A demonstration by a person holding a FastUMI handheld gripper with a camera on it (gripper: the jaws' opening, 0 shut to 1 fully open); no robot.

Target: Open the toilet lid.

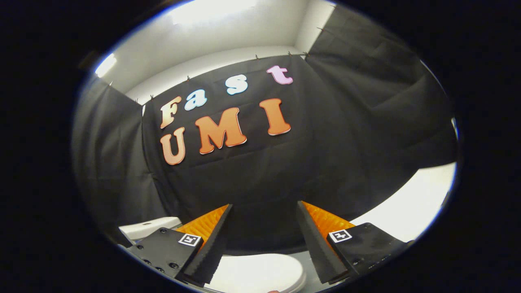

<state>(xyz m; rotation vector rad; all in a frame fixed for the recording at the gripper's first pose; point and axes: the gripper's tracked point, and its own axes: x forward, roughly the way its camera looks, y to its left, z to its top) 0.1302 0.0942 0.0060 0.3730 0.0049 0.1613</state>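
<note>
While the gripper (pixel 264 209) gapes, nothing sits between its fingers.
Below them lies the shut lid (pixel 260 270), its rounded edge unobstructed; tank (pixel 148 228) beside it.

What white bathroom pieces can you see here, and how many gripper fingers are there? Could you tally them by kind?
White toilet lid, closed, below and between the fingers: 1
White toilet tank, beyond the left finger: 1
Gripper fingers, spread apart with nothing between them: 2
Total: 4
</note>
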